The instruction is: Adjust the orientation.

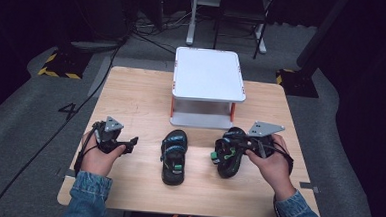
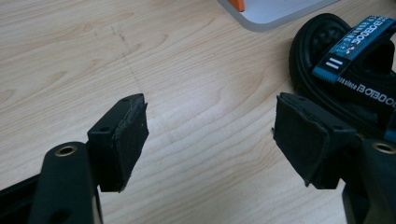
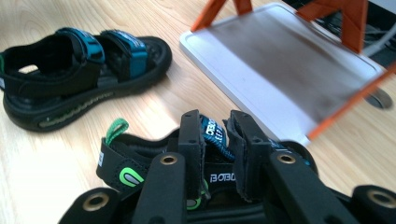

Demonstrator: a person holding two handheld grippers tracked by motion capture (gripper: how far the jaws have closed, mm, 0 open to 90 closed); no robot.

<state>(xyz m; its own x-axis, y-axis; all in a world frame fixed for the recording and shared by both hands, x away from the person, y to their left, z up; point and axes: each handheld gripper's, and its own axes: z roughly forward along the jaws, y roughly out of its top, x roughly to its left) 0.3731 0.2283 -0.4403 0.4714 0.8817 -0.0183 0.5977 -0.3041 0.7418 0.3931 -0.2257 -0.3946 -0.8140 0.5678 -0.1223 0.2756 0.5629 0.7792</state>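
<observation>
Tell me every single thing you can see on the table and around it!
sandals: 2, black with blue straps and green bits; one sandal on the table lies flat between the hands, the sandal in the right gripper is clamped by a strap and tipped on its side
shelf stand: 1, white with orange legs, at the far middle of the table
table: 1, light wood, under everything
cables: several, dark, on the grey floor beyond the table
hazard tape: yellow and black, on the floor at far left and far right
left gripper: 1, black, jaws open over bare wood with nothing between them
right gripper: 1, black, jaws shut on the sandal strap
hands: 2, in blue denim sleeves, at the near edge
</observation>
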